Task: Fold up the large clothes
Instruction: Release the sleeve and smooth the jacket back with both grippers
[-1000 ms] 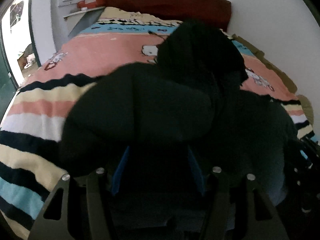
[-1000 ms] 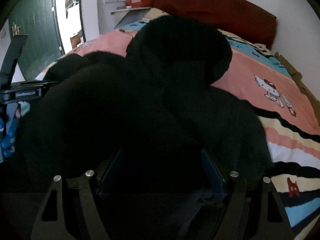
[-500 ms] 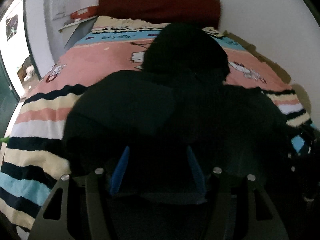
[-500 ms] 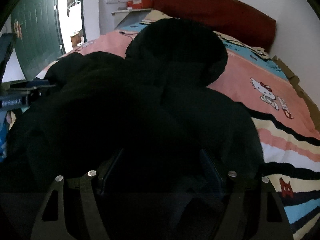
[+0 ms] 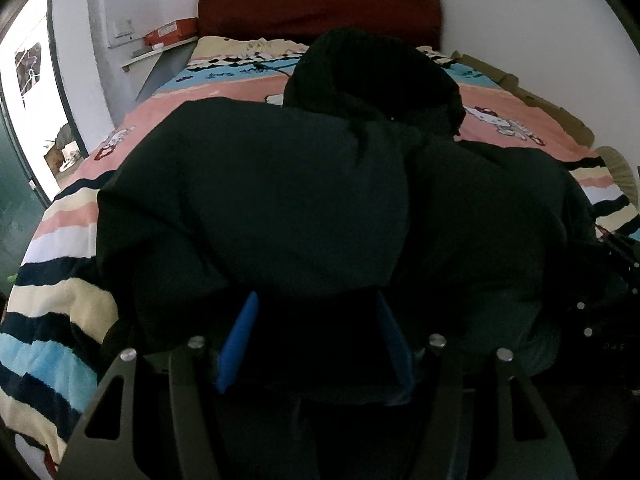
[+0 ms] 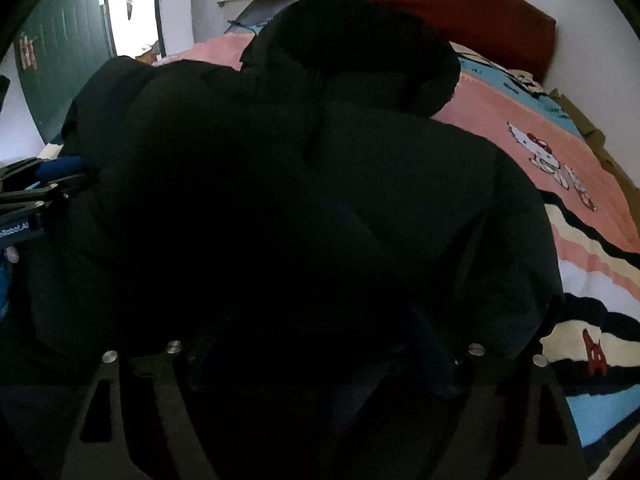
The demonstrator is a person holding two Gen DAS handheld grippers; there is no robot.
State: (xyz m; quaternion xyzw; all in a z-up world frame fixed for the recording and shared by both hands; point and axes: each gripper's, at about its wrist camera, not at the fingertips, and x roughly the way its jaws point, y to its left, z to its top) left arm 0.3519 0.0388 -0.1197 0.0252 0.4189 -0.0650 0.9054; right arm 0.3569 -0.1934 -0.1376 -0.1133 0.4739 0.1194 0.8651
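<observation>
My left gripper (image 5: 314, 340) stands wide, its 2 blue fingers (image 5: 236, 340) straddling the black coat (image 5: 280, 200) heaped on the bed (image 5: 60, 280). The right gripper (image 6: 320, 360) is buried in cloth, so I cannot tell its state. I should pinch the hem evenly before folding.

A bed is covered by a striped blanket (image 5: 60, 280) with bands of pink, cream, white, black and light blue; cartoon cats (image 6: 548, 156) are printed on the pink part; a dark red headboard (image 5: 320, 8) stands at the far end against a white wall (image 5: 520, 20); a small shelf (image 5: 160, 50) sits on the wall beside it, with an orange box (image 5: 170, 34) on top; a light switch (image 5: 122, 28) is just beside the box; a dark green door (image 6: 64, 48) stands next to a bright doorway (image 6: 132, 4).
</observation>
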